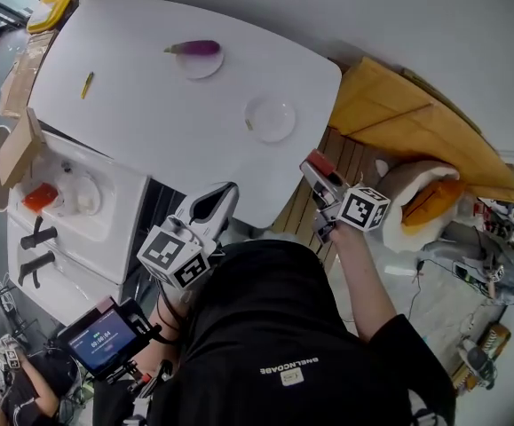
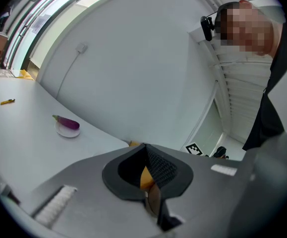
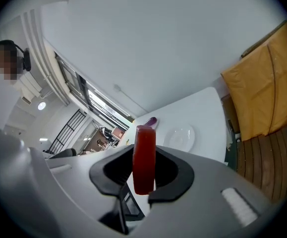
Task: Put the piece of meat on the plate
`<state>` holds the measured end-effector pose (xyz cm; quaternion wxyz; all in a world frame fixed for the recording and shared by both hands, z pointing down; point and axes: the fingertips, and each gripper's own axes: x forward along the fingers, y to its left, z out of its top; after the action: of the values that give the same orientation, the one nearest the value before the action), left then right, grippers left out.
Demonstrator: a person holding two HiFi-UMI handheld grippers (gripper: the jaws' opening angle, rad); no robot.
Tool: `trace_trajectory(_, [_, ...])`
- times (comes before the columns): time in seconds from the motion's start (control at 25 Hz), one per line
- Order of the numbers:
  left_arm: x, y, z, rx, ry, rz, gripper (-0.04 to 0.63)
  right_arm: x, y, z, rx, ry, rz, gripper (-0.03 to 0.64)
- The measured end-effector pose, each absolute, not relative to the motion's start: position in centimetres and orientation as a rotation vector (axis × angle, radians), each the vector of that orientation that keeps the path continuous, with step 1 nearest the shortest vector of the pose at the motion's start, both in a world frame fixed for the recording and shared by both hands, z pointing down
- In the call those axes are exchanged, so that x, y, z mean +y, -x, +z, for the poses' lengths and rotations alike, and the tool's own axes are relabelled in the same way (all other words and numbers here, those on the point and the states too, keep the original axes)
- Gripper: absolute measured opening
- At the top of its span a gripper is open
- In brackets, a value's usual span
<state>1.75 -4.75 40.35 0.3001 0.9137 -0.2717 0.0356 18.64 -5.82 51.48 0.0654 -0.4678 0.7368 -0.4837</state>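
Meat, a flat red slab, stands upright between the jaws of the right gripper. They are closed on its two broad faces at a middle width. The slab rises above the jaws and does not bend or hang, so I judge that it is a stiff, light piece, perhaps a toy food. Its surface looks smooth and a little glossy, so it may slip if the grip becomes loose. The broad faces seem the correct place to hold it, because the pads have much contact there. The hold is on the lower half, which leaves the top free. To lay it flat on the empty plate, I think the gripper must tilt before it releases.

The right gripper and the meat are on the person's side of the empty plate, just past the edge of the white table and not yet over it. Seen along the jaws, the empty plate lies directly behind the meat. Beyond the empty plate, farther from the person, a second plate carries a purple eggplant.

The left gripper is also on the person's side of the empty plate. Its jaws are together and hold nothing.
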Motion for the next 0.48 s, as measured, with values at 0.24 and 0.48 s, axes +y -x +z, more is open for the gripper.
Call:
trace_trajectory(0.24, [-7.5,0.3,41.8,-0.723,-2.383,0.096,0.02,-10.0,-16.8,55.3,2.116,1.398,-1.62,0.095])
trace_trajectory(0.48, [-9.4,1.4,43.6,-0.727,-2.335,0.091,0.02,-12.8,-16.4,58.3,2.109,1.43,-1.716,0.095])
